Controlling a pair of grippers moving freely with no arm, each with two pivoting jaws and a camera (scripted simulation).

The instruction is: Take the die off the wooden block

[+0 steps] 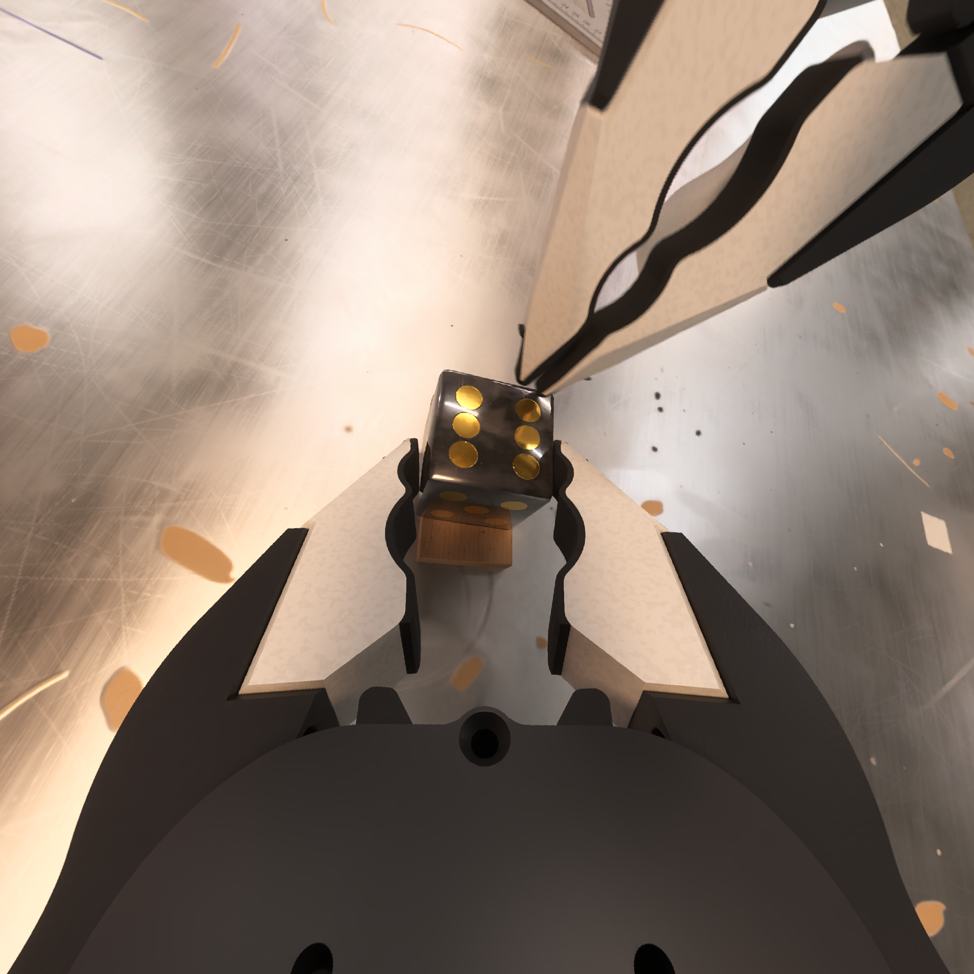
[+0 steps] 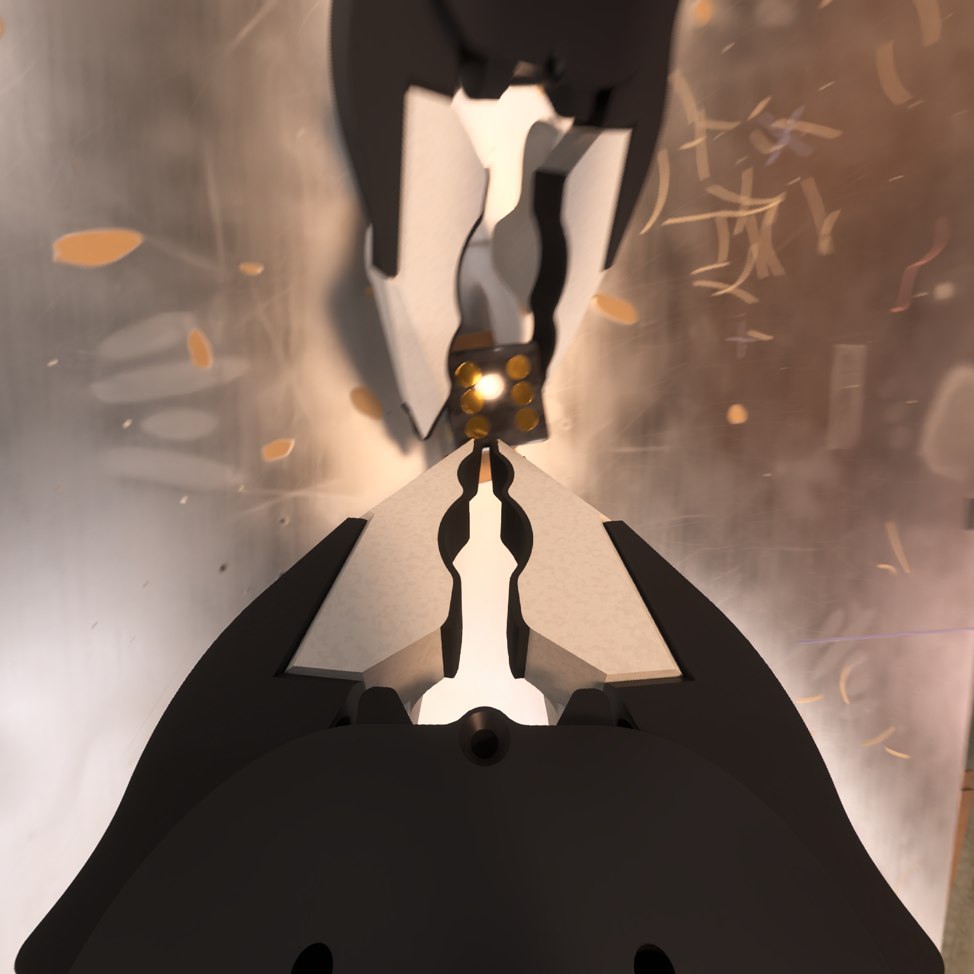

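A dark die with gold pips sits over a small wooden block, which shows just under its near edge. My left gripper is shut on the die, one pad on each side. I cannot tell if the die still touches the block. My right gripper comes down from the upper right, with its tips at the die's far corner. In the right wrist view the right gripper is nearly closed just before the die. A sliver of orange wood shows in its gap. The left gripper reaches in from above.
Everything rests on a scratched metal table flecked with orange chips. A pale marked object lies at the far edge in the left wrist view. The table's right edge shows in the right wrist view.
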